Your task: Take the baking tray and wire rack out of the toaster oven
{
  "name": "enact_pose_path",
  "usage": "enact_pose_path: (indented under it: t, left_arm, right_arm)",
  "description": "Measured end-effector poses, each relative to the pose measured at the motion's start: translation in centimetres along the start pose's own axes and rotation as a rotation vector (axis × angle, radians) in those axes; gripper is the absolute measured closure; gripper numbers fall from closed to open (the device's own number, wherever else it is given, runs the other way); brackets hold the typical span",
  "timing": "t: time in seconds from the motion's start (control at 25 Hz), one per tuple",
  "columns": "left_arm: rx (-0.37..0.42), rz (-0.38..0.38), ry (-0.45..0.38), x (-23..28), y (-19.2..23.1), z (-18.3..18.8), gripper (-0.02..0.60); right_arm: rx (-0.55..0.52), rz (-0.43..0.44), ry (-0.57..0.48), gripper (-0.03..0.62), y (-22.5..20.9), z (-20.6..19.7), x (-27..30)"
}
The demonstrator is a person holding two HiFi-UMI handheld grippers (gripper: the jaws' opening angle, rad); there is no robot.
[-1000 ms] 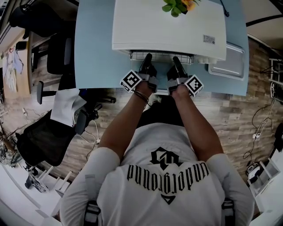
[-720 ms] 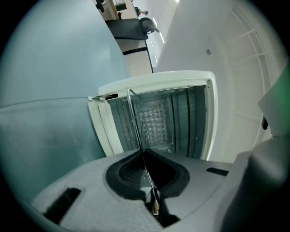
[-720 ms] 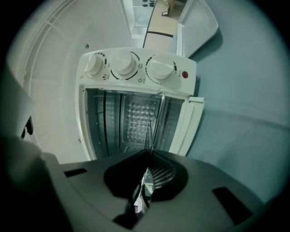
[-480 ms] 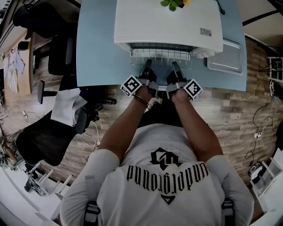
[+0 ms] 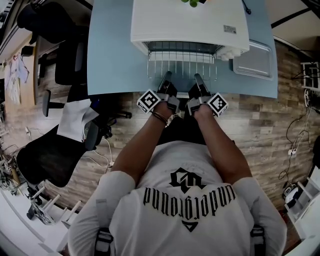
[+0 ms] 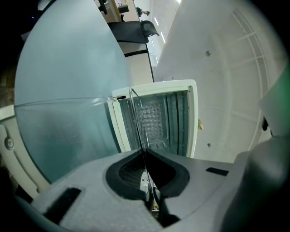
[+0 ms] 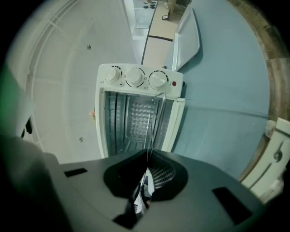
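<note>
A white toaster oven [image 5: 190, 22] stands on the blue table [image 5: 112, 55]. Its wire rack [image 5: 182, 64] sticks well out of the front opening, toward me. My left gripper [image 5: 166, 76] is shut on the rack's front edge at the left, and my right gripper [image 5: 196, 77] is shut on it at the right. In the left gripper view the rack [image 6: 138, 118] is a thin line running from the shut jaws [image 6: 144, 152] into the open oven [image 6: 156, 118]. The right gripper view shows the same rack [image 7: 149, 122] between its jaws [image 7: 148, 152]. The grey baking tray [image 5: 255, 61] lies on the table right of the oven.
The oven's glass door [image 6: 59, 136] hangs open under the rack. Three knobs [image 7: 135, 77] line the oven front. A plant [image 5: 190, 2] sits on the oven top. Office chairs [image 5: 45, 155] stand left of the table, whose front edge [image 5: 125, 94] is close to the grippers.
Both grippers have drawn back toward me together, and the wire rack has slid further out of the oven with them.
</note>
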State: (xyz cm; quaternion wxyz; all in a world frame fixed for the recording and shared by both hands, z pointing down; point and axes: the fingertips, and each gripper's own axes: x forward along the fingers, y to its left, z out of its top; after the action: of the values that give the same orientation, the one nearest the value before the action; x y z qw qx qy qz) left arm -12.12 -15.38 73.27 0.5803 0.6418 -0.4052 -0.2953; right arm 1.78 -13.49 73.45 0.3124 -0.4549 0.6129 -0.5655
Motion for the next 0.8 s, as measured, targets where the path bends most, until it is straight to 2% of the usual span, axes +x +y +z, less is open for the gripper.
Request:
enact_pose_path:
  t: [0.8]
  left_arm:
    - [-0.01, -0.038, 0.036, -4.2, -1.3, -1.9, 0.571]
  right_arm:
    - [0.0, 0.001, 0.014, 0.579, 1.1, -2.3, -4.4]
